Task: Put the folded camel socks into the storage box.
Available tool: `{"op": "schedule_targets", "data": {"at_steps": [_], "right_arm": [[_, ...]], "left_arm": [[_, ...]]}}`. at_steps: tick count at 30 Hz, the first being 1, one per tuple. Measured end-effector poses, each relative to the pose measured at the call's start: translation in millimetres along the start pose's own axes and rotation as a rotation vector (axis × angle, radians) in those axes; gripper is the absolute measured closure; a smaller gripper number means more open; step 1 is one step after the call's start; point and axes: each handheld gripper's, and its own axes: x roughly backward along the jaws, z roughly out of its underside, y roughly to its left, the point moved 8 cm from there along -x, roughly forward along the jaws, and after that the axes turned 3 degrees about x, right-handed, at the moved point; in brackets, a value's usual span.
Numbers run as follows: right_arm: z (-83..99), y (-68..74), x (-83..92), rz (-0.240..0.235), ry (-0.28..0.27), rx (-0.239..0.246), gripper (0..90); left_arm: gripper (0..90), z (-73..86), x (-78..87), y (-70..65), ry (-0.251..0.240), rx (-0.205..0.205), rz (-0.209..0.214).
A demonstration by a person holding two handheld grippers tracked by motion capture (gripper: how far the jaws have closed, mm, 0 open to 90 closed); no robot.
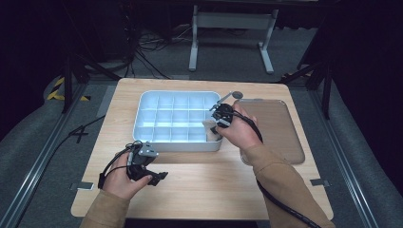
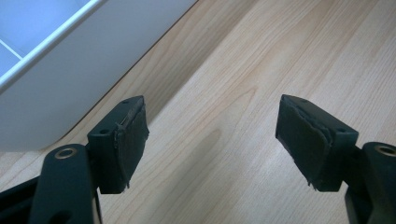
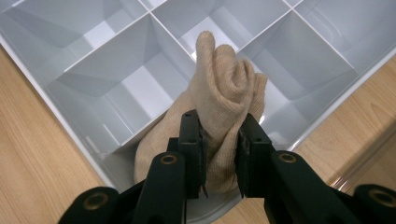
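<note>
Overhead, we see one wooden table point(image 1: 199, 190) bearing one white divided organizer tray point(image 1: 142, 111) and, to its right, one flat brown tray point(image 1: 280, 137). Our two hands each carry one gripper: the left gripper point(image 1: 159, 176) hovers over bare wood in front of the organizer, while the right gripper point(image 1: 212, 127) sits at the organizer's near right corner, with one beige rolled sock point(image 1: 209, 126) pinched in it.

Next, along the left gripper point(image 2: 212, 135), we find its two jaws spread wide with nothing between them, just wood grain below and the organizer's white wall point(image 2: 70, 84) at upper left.

Finally, along the right gripper point(image 3: 219, 154), its two jaws are drawn narrow and clamp the sock point(image 3: 224, 98) from both sides. The sock hangs over the corner compartment of the organizer tray point(image 3: 121, 88), its lower end dipping inside.
</note>
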Motion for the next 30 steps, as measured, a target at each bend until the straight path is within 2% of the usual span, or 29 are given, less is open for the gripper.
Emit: {"op": "schedule_targets", "data": {"at_steps": [10,17,21,27,30], "right_arm": [[2.3,3.4,-7.7,-0.007,0.06,0.012,74.7],[3.6,4.8,-13.3,-0.001,0.133,0.02,75.0],[6.1,6.7,-18.0,0.003,0.17,0.022,75.5],[7.6,6.6,-21.9,0.007,0.196,0.027,75.5],[6.4,5.7,-17.8,0.0,0.167,0.031,69.7]], "left_arm": [[25.5,4.4,1.4,0.5,0.007,0.003,-0.006],[25.5,8.1,2.9,2.6,0.015,0.002,-0.023],[25.5,9.2,2.9,1.7,0.013,0.009,-0.011],[25.5,8.7,3.0,1.6,0.009,0.007,-0.012],[25.5,8.5,3.4,2.3,0.009,0.007,-0.016]]}}
